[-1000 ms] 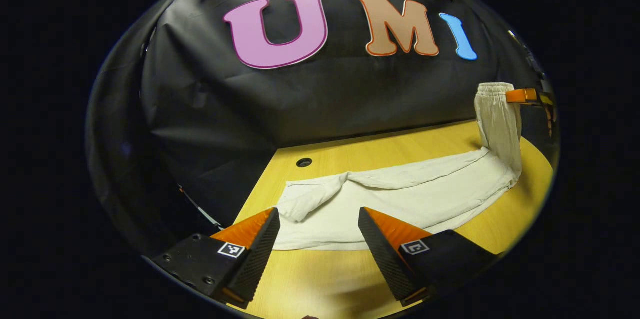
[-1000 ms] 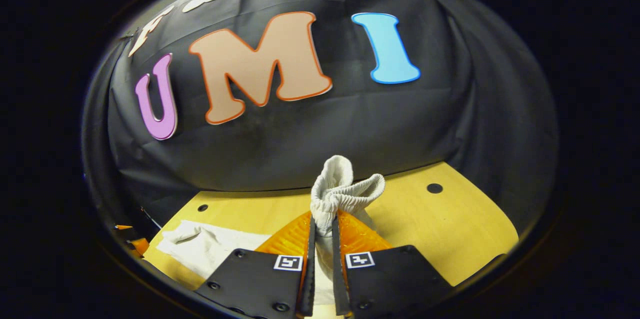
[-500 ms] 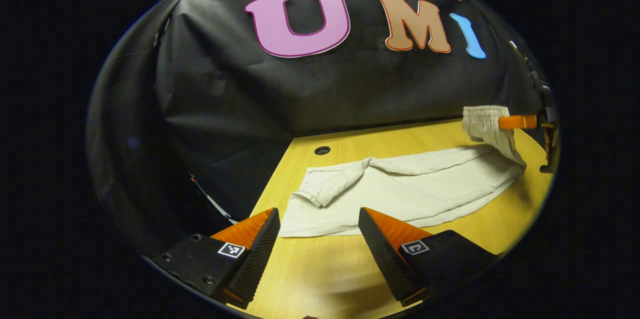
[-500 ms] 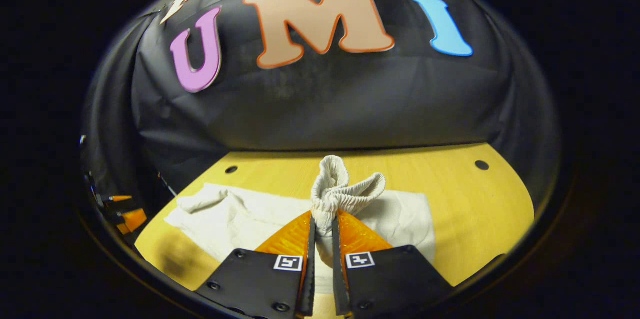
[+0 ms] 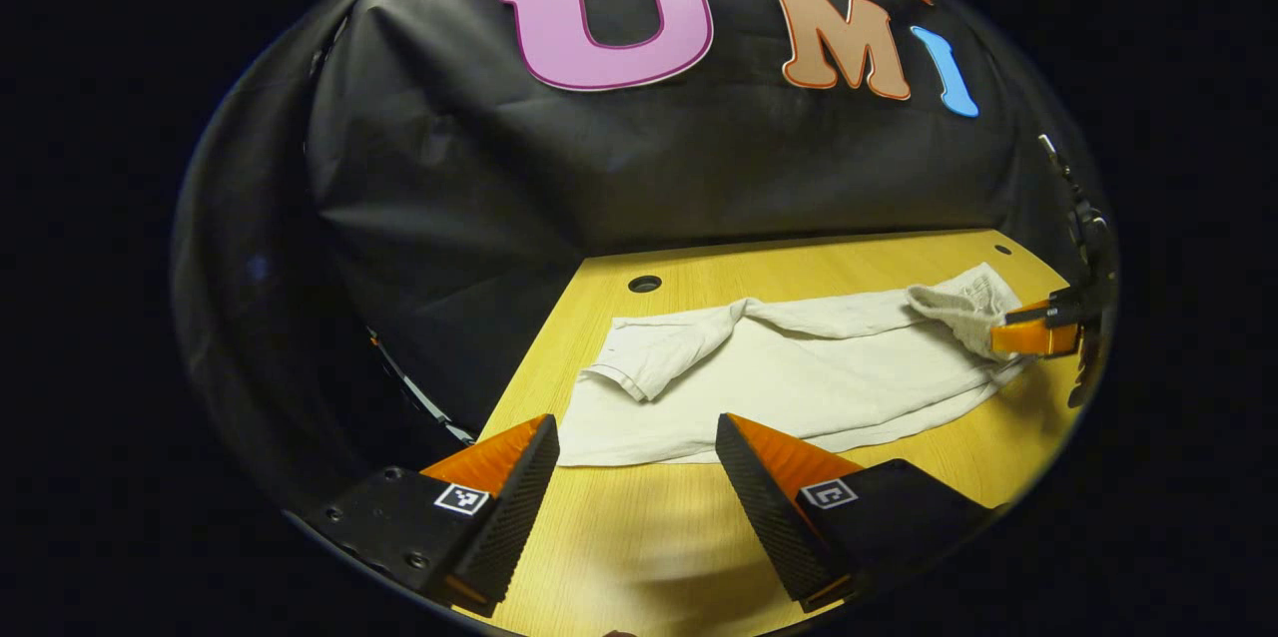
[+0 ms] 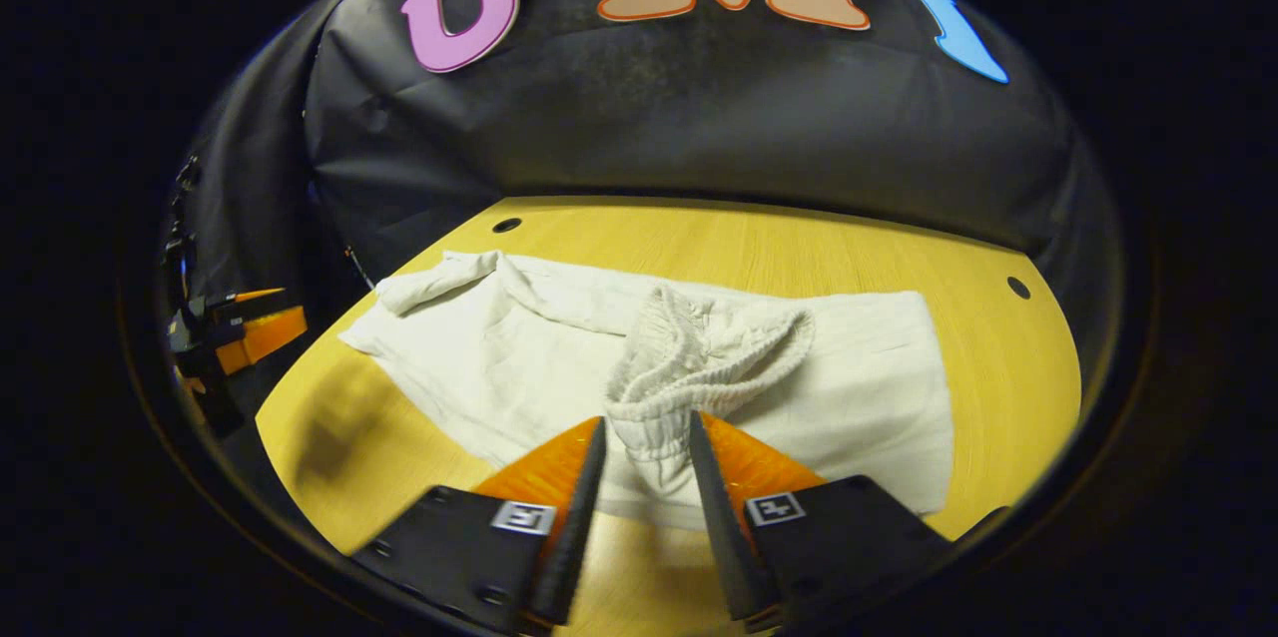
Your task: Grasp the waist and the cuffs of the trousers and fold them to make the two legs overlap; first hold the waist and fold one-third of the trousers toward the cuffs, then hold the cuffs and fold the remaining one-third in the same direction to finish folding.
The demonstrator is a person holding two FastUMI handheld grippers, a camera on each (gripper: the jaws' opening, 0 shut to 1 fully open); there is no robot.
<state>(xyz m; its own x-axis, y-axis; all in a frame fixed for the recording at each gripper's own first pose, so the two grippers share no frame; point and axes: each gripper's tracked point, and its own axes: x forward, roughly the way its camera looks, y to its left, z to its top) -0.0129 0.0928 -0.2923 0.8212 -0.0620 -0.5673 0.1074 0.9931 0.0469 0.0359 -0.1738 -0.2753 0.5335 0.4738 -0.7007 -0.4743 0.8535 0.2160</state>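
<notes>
Cream trousers (image 5: 799, 377) lie lengthwise on the yellow wooden table (image 5: 639, 547). Their elastic waist (image 6: 699, 357) is folded over and rests bunched on the middle of the legs (image 6: 479, 347). My right gripper (image 6: 644, 437) is low over the cloth, its fingers parted, with the waistband lying loose between them. From the left gripper view, that gripper (image 5: 1038, 332) sits at the far right by the waist (image 5: 958, 303). My left gripper (image 5: 634, 442) hovers open just short of the cuff end, where one cuff (image 5: 649, 362) is turned over. The right gripper view has it (image 6: 245, 337) at the left edge.
Small round holes sit in the tabletop near the back wall (image 5: 644, 284) (image 6: 1017, 288). The black cloth wall closes the table on the far side and the left. Bare wood (image 6: 1008, 387) lies to the right of the fold.
The right gripper has carried the waist down from high above the table onto the legs, and its fingers have parted. The left gripper has stayed open near the cuffs.
</notes>
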